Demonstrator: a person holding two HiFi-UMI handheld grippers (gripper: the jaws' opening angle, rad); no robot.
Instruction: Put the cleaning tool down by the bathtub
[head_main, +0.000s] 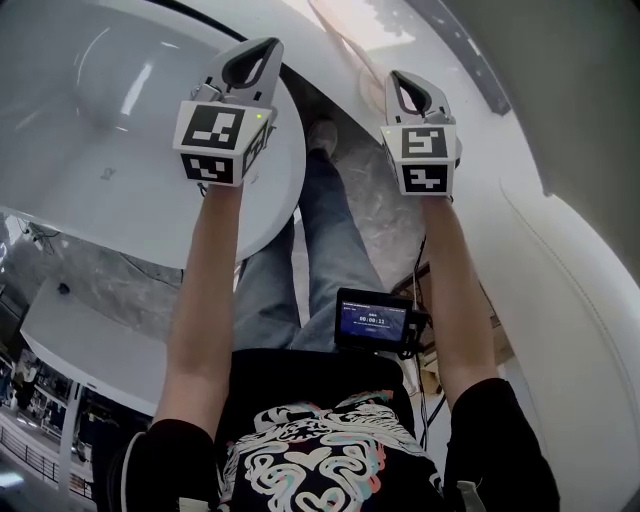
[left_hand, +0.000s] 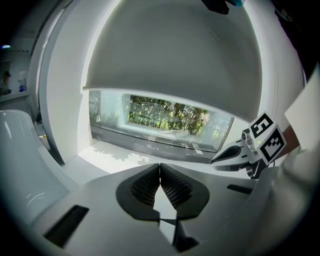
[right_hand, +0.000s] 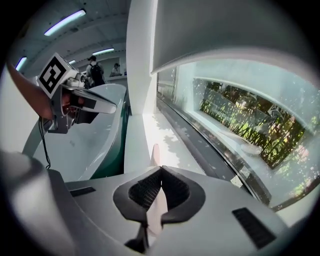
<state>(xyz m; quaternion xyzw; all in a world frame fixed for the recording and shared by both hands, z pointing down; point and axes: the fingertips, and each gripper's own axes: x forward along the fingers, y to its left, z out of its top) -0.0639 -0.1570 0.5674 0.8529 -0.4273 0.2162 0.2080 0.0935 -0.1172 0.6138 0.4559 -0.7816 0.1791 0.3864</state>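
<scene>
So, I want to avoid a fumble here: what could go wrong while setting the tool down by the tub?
One: the right gripper is shut on the thin pale pink cleaning tool, a slim thing to pinch, so it may pivot or slip. Two: the white ledge beside the white bathtub looks narrow; the tool could slide into the dark gap between them.

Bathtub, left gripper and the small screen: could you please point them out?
bathtub (head_main: 100, 120), head view, inner wall
left gripper (left_hand: 160, 166), left gripper view, closed jaw tips
small screen (head_main: 372, 320), head view, lit display
</scene>
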